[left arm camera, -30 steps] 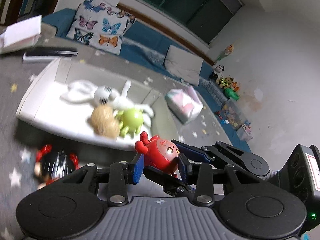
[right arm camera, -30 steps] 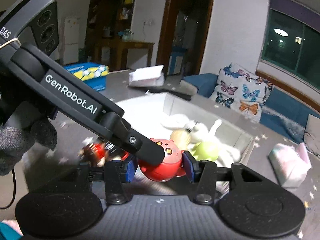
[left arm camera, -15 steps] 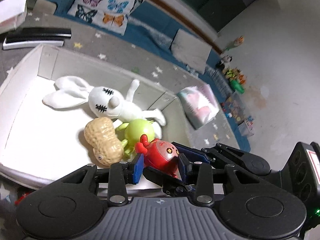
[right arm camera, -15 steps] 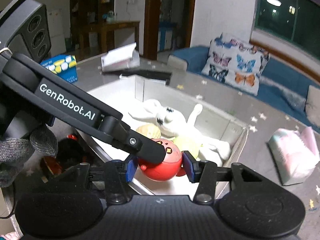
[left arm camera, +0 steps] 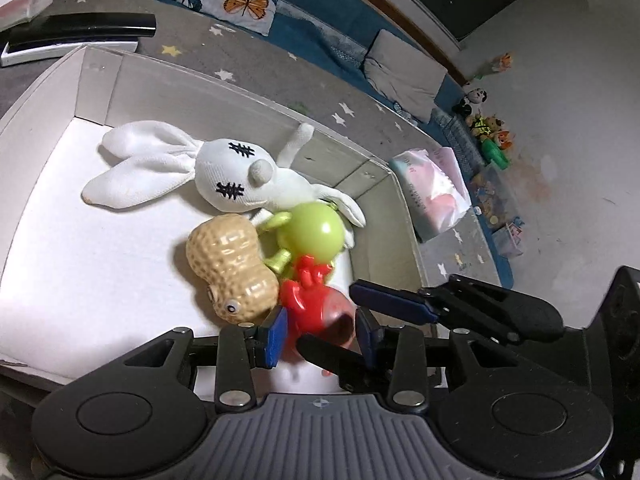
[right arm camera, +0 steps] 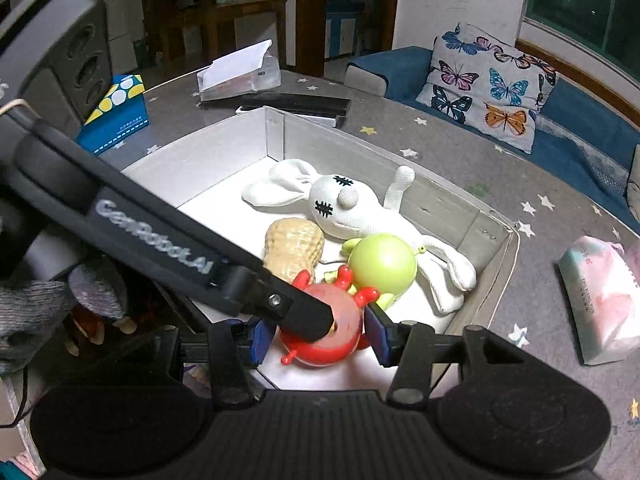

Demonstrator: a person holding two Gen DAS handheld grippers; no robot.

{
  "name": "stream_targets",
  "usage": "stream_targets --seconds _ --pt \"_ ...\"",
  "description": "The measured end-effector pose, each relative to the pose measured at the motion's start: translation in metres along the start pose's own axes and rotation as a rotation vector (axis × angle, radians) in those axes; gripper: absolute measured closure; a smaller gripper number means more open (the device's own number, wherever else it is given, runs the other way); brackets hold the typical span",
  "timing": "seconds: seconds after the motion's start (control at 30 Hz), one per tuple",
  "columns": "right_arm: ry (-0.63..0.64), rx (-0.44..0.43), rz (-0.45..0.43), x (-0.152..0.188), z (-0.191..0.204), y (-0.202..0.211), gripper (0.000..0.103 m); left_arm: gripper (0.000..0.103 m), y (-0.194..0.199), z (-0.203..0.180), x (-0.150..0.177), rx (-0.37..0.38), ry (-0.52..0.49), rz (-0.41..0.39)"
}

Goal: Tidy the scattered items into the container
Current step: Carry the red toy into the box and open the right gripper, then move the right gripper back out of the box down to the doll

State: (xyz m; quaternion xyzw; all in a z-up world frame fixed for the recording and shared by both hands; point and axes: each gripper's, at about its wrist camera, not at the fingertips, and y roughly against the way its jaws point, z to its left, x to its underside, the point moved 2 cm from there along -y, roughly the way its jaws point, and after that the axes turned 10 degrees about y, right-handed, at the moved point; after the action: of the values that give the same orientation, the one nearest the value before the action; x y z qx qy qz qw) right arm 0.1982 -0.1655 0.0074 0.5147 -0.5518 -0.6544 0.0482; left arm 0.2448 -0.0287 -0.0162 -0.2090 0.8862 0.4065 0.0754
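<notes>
Over the white box we've got both grippers, left and right, clamped on the red crab toy. Rabbit plush, peanut and green toy are already inside; another toy waits outside.

Home living room, evening.
Blue sofa with butterfly-print cushion and a grey cushion; dark window reflecting a ceiling lamp; wooden doorway into a further room with a wooden table. Grey star-patterned desk carries a white box of soft toys, a blue tissue box, and a wet-wipes pack. Small toys line the floor by the white wall.
</notes>
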Motion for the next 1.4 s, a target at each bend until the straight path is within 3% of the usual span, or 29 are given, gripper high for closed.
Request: stream_targets --seconds 0.27,0.8,1.4 --pt "-0.003 0.022 -0.036 0.002 0.005 0.008 0.054 0.063 0.007 0.000 0.003 0.008 -0.006 -0.018" --pt "-0.036 0.051 -0.227 0.009 0.034 0.059 0.053 0.063 0.063 -0.006 0.028 0.025 -0.052 -0.160" --pt "0.041 0.033 -0.276 0.022 0.085 0.086 0.052 0.063 0.116 0.019 0.051 0.039 0.006 -0.301"
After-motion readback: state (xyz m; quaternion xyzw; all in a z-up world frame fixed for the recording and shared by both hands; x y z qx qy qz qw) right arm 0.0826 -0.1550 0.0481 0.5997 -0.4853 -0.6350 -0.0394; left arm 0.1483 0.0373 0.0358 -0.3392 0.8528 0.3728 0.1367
